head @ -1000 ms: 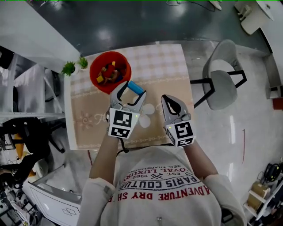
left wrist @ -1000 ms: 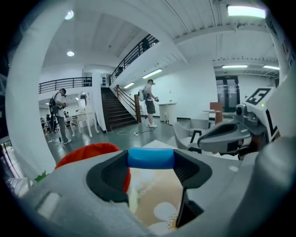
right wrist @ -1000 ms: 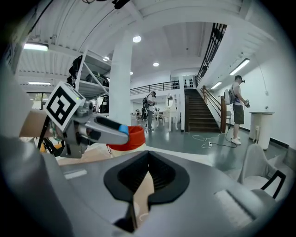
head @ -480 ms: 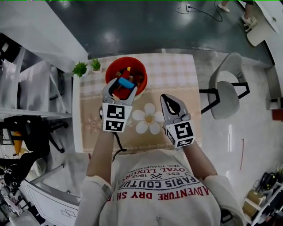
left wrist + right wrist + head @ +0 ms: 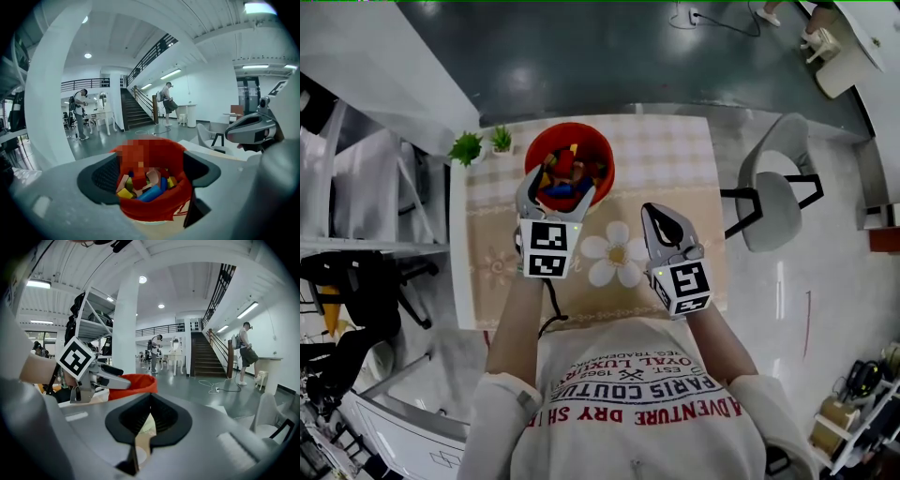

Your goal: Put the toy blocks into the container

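Now, step: we release; blocks (image 5: 149, 186) lie in the bucket (image 5: 570, 131) just below our left hand-held gripper (image 5: 555, 189), its jaws just opened wide, empty.
Right hand-held gripper (image 5: 660, 217): closed, empty.
Next: likely we withdraw.

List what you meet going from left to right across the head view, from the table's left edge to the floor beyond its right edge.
In order: potted plants → red container → right gripper → grey chair.
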Tool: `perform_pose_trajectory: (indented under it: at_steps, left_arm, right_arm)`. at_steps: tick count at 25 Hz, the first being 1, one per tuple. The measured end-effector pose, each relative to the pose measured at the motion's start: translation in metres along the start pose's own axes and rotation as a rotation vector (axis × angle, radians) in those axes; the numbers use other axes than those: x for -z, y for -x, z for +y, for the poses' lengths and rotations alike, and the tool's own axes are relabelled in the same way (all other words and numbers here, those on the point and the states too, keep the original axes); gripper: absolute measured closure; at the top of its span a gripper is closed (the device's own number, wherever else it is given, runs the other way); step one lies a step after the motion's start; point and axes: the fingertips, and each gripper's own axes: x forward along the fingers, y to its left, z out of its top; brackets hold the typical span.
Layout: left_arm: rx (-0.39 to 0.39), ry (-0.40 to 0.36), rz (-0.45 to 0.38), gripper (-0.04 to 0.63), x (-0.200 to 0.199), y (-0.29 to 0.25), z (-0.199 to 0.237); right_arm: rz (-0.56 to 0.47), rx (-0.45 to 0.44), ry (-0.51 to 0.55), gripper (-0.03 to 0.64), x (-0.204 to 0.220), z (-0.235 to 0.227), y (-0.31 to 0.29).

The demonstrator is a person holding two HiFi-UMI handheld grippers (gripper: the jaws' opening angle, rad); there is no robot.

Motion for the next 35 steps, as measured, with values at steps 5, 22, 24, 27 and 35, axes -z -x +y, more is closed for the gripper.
perform_pose_trajectory:
  at_steps: [5,22,24,27,35]
  left_arm:
    - [0.009,-0.005,-0.049,0.172,-0.013,0.015,-0.004]
    - [-0.052,0.002,-0.205,0.586,-0.059,0.11,0.013]
    - [-0.028,-0.007,-0.219,0.588,-0.061,0.12,0.009]
    - [0.007,-0.026,-0.247,0.588,-0.062,0.133,0.005]
    - [0.044,0.009,-0.251,0.588,-0.052,0.147,0.004]
  right_arm:
    - [-0.048,0.017,-0.008,0.617,-0.011,-0.001,0.008]
    - [-0.24,-0.073,0.044,0.617,-0.071,0.035,0.034]
    - [-0.258,-0.09,0.05,0.617,-0.077,0.041,0.034]
    - [-0.265,-0.107,0.057,0.617,-0.08,0.047,0.032]
    - [-0.268,-0.141,0.068,0.617,-0.084,0.055,0.029]
